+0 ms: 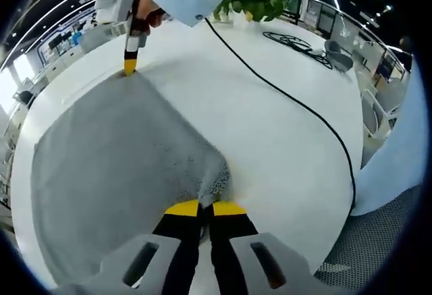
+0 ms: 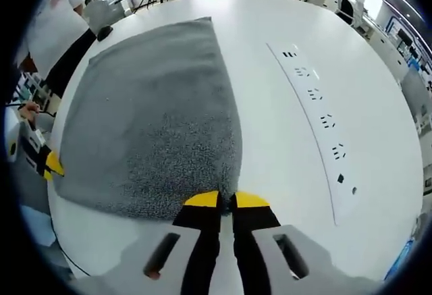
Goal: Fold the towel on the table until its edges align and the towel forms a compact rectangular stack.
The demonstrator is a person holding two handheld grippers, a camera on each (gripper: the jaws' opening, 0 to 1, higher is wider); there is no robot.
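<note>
Left gripper view is showing the left gripper [image 1: 206, 208] apparently pinching the grey towel [image 1: 115, 167] corner; the right gripper [image 2: 226, 200] is clamping another, bare table [image 2: 283, 140] lying beyond.

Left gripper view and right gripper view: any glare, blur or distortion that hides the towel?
Left gripper view: strong fisheye bend, towel sharp, soft table sheen. Right gripper view: same curvature, towel evenly lit, bright windows at top, nothing washed out.

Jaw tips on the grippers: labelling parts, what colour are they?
Yellow over black, best in the right gripper view, on the right gripper at the grey towel.
</note>
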